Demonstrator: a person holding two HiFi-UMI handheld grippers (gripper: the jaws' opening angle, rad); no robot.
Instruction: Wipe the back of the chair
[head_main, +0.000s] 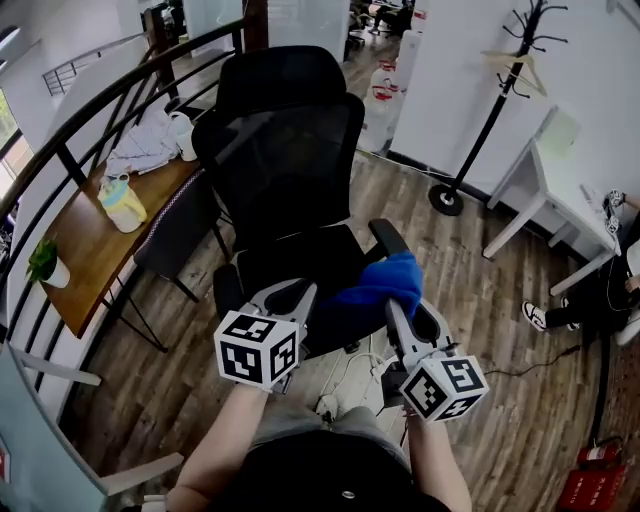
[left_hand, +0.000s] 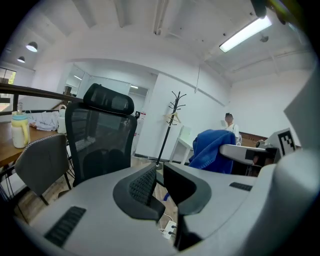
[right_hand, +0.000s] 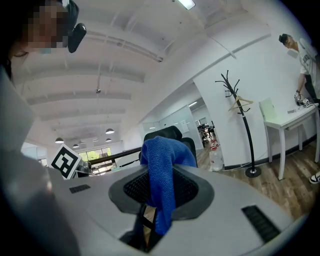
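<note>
A black office chair (head_main: 285, 160) with a mesh back and a headrest faces me in the head view, its seat just beyond both grippers. My right gripper (head_main: 408, 312) is shut on a blue cloth (head_main: 385, 285), which bunches over the seat's right front corner. In the right gripper view the blue cloth (right_hand: 162, 160) hangs down between the jaws of the right gripper (right_hand: 160, 192), and the chair's headrest (right_hand: 167, 134) shows behind it. My left gripper (head_main: 300, 295) is shut with nothing in it. From the left gripper (left_hand: 159, 172) the chair back (left_hand: 100, 135) stands ahead on the left, the cloth (left_hand: 212, 147) on the right.
A wooden desk (head_main: 85, 240) at the left carries a yellow jug (head_main: 122, 205), a potted plant (head_main: 45, 262) and white fabric (head_main: 145, 145). A grey chair (head_main: 175, 230) stands beside it. At the right are a coat stand (head_main: 490, 110), a white table (head_main: 560, 190) and a person (head_main: 600, 290). Cables (head_main: 345, 385) lie on the floor.
</note>
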